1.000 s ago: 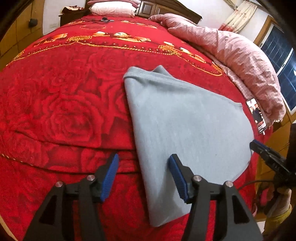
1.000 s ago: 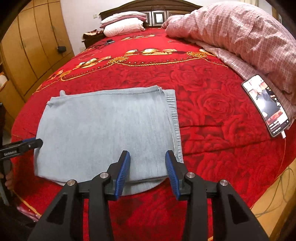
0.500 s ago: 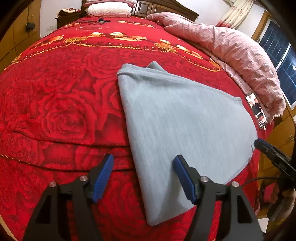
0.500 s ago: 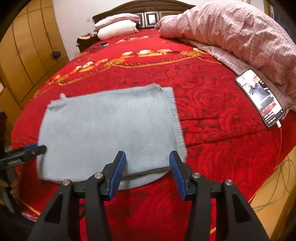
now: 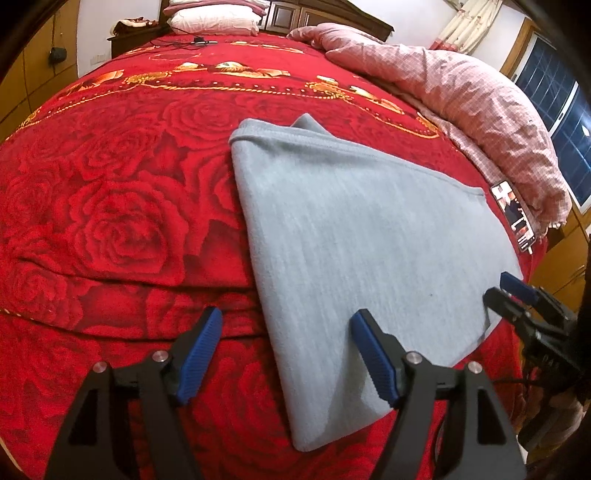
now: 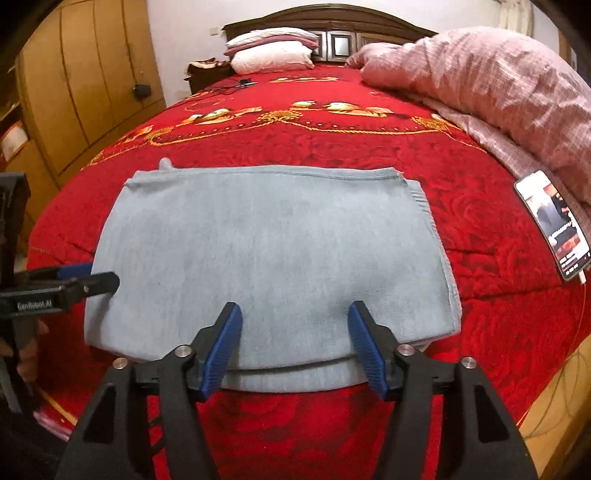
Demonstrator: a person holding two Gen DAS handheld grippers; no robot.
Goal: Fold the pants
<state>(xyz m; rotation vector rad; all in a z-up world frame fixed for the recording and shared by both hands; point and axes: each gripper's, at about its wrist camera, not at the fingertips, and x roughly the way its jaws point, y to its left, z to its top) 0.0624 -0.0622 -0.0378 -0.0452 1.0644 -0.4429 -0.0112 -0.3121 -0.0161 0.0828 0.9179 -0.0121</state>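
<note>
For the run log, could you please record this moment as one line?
stage: grey pants folded flat on red bedspread | left gripper: open, empty | right gripper: open, empty | phone: right of pants

A home bedroom is showing here: a bed (image 6: 369,155) is lying under a red rose-patterned spread, pillows (image 6: 273,55) are stacking against a dark wooden headboard (image 6: 332,22), and wooden wardrobes (image 6: 85,85) are lining the wall beside it.
</note>
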